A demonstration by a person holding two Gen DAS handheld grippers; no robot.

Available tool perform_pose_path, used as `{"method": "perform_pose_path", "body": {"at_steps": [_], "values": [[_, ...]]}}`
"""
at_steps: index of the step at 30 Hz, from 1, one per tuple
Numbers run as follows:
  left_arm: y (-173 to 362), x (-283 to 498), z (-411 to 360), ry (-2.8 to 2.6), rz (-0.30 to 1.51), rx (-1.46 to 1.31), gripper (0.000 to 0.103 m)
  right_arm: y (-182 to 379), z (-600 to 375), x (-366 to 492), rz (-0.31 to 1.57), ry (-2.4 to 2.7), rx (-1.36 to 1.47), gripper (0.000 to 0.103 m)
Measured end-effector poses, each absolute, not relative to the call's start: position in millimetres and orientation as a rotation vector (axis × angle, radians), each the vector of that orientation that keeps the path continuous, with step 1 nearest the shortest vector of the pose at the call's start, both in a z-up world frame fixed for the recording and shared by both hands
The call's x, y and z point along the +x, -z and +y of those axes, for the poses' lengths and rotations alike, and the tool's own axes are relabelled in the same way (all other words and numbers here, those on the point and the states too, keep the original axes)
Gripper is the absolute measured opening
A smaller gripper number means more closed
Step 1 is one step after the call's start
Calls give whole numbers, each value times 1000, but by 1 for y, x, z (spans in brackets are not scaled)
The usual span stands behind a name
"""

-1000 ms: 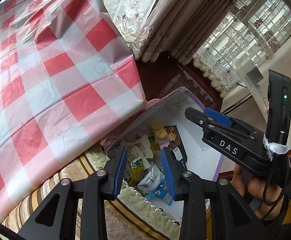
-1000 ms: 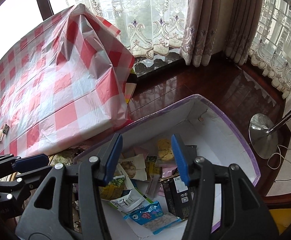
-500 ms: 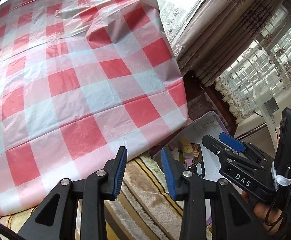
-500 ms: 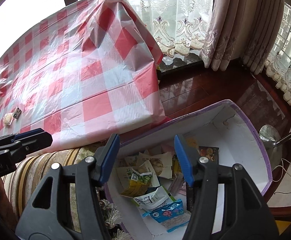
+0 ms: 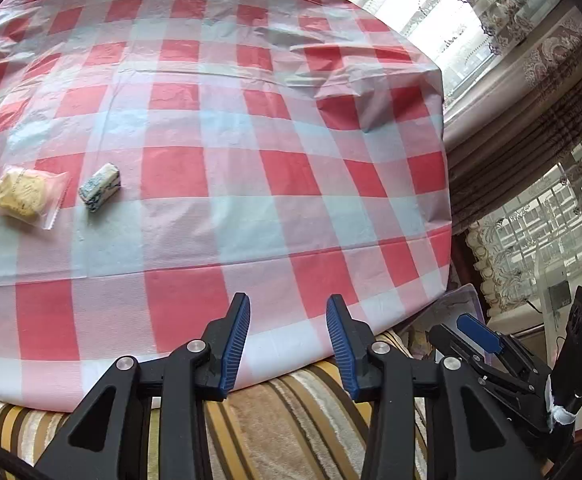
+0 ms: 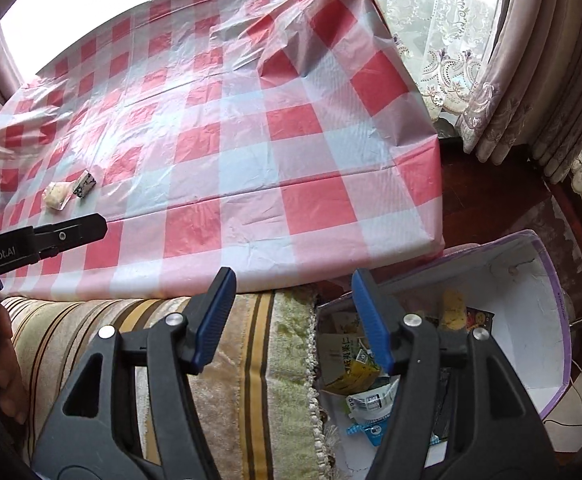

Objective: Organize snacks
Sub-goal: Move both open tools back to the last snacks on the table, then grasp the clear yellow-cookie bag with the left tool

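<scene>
A red-checked counter (image 5: 219,184) stands by a curtained window. Both tools, left tool (image 5: 287,344) and right tool (image 6: 293,318), are empty, jaws opening. Two snacks remain far ahead-left: yellow cookie packet (image 5: 25,196), small blue-white packet (image 5: 99,187). Snack box (image 6: 547,320) lies beside the right tool. Next: probably reach for them.

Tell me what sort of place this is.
Most likely a room in a home, a living or sitting area. A table under a red-and-white checked tablecloth stands by a window hung with lace curtains, a striped upholstered seat sits in front, and a box of snacks rests on the dark wooden floor.
</scene>
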State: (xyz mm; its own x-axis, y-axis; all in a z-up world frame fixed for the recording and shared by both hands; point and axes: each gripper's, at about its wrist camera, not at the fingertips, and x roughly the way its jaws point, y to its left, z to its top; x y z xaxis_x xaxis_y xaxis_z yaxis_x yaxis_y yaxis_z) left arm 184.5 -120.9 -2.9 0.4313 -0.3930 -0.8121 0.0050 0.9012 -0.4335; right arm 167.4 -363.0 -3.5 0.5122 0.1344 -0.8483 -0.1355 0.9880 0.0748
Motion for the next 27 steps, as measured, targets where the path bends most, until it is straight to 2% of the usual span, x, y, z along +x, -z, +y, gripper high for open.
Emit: {"method": "perform_pose_path", "body": {"at_steps": [3, 12, 27], "values": [[7, 182, -85, 172, 1098, -455, 49, 4, -343, 170, 1026, -200, -27, 64], [31, 183, 15, -44, 1093, -606, 51, 4, -306, 180, 1035, -264, -74, 65], [44, 235, 43, -48, 1086, -588, 51, 6, -245, 193, 1048, -379, -140, 66]]}}
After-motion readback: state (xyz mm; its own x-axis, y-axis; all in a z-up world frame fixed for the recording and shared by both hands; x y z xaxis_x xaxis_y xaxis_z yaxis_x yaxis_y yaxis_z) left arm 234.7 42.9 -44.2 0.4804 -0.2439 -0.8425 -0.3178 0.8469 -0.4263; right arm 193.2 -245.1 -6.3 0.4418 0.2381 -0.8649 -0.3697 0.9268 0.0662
